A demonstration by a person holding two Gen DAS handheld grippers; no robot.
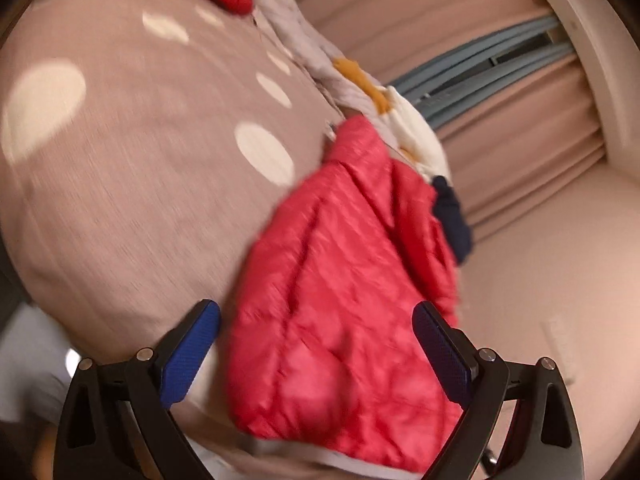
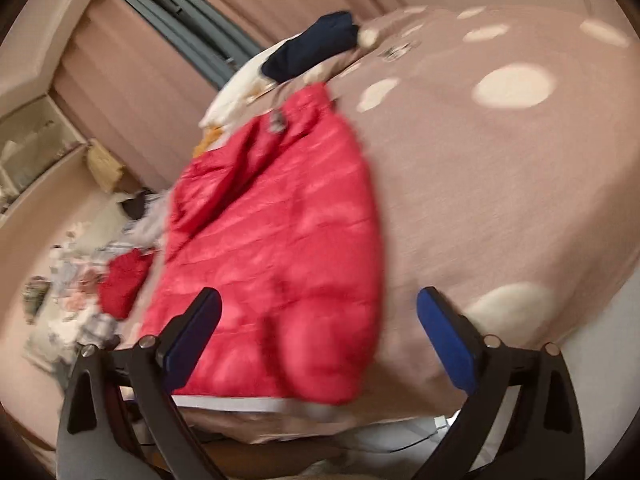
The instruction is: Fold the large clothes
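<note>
Both tools, the left tool [image 1: 316, 322] and the right tool [image 2: 319, 310], are held wide open and empty. The red puffy jacket [image 1: 344, 300] is laid flat on the dotted bed [image 1: 132, 184], stretching toward 12 o'clock; curtains [image 1: 516, 136] are seen behind

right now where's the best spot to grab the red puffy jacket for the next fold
Probably the near hem of the red jacket, one corner per claw, coming in low from the bed's near edge. It lies flat, and that hem sits closest, between both open claws.
</note>
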